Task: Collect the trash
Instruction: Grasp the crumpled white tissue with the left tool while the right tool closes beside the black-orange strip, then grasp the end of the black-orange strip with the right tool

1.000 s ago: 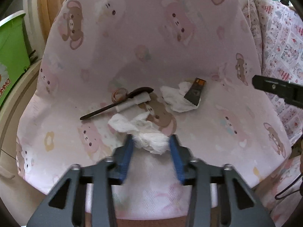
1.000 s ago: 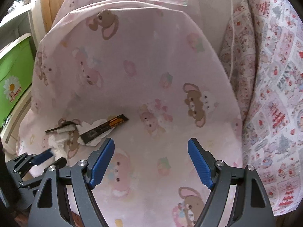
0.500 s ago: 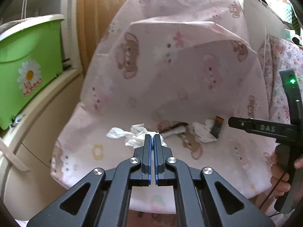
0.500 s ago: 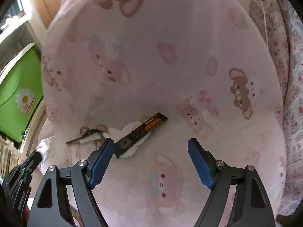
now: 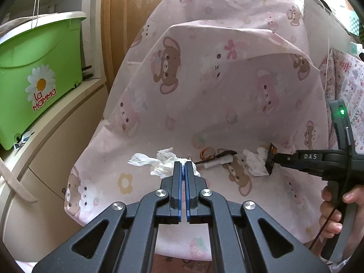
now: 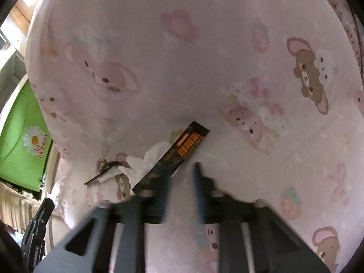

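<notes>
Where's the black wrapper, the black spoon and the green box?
black wrapper [image 6: 179,153], right wrist view, orange lettering.
black spoon [image 5: 218,156], left wrist view, handle.
green box [image 5: 36,68], left wrist view, front wall.

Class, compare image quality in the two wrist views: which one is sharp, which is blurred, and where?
Left wrist view: sharp; the left gripper and crumpled tissue are crisp, edges bent by fisheye. Right wrist view: the right gripper is motion-smeared, while the black wrapper stays readable.

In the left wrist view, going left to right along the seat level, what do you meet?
Green bin → crumpled white tissue pinched by the left gripper → black spoon → second tissue → dark wrapper → right gripper.
</notes>
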A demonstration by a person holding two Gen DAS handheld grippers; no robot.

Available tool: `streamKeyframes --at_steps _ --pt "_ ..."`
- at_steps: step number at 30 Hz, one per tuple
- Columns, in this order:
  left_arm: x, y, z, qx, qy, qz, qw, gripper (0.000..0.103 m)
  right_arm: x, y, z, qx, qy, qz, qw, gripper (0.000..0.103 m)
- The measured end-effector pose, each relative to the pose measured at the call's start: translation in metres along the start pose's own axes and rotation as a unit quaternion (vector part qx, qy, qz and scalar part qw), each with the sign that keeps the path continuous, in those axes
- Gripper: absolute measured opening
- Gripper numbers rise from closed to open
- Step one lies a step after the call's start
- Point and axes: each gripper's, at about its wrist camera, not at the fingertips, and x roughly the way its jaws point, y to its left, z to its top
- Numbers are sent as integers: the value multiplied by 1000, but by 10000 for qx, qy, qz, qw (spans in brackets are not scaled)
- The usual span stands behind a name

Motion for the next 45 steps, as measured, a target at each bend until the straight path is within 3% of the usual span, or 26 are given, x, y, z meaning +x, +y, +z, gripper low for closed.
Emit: streamKeyframes --at_steps 7,17,22,28,30,31,32,33,36,38,45 --pt "-1 -5 -3 122 6 27 9999 2 -26 -5 -4 -217 -51 201 9995 3" --pt "-6 1 -5 116 -32 128 9998 2 -58 -13 -17 -978 342 701 9921 2" --pt "-9 3 -5 77 -62 138 9999 2 -65 -22 -20 -824 406 962 9911 2" --pt "-9 3 -4 84 -76 144 9998 2 -63 -21 -18 -867 202 563 9944 3" --pt "-9 3 -5 84 -69 139 9998 2 -53 -17 -14 -813 253 545 9949 14" --pt "-9 3 -5 83 -63 144 9998 2 -46 -16 -11 -729 290 588 9952 21" --pt "-9 3 -5 84 -57 151 9998 2 -41 -15 -9 -621 295 644 9956 37" --pt "-8 2 -5 87 -47 158 9998 2 -38 -16 -6 -510 266 723 9957 47" --pt "-8 2 -5 110 -45 180 9998 2 -24 -21 3 160 298 1229 9918 46" --pt "-9 1 -6 148 -66 201 9997 2 -14 -25 8 513 392 1377 9884 36" --pt "-9 2 -5 220 -106 239 9994 2 15 -41 11 1481 439 1403 9780 32"
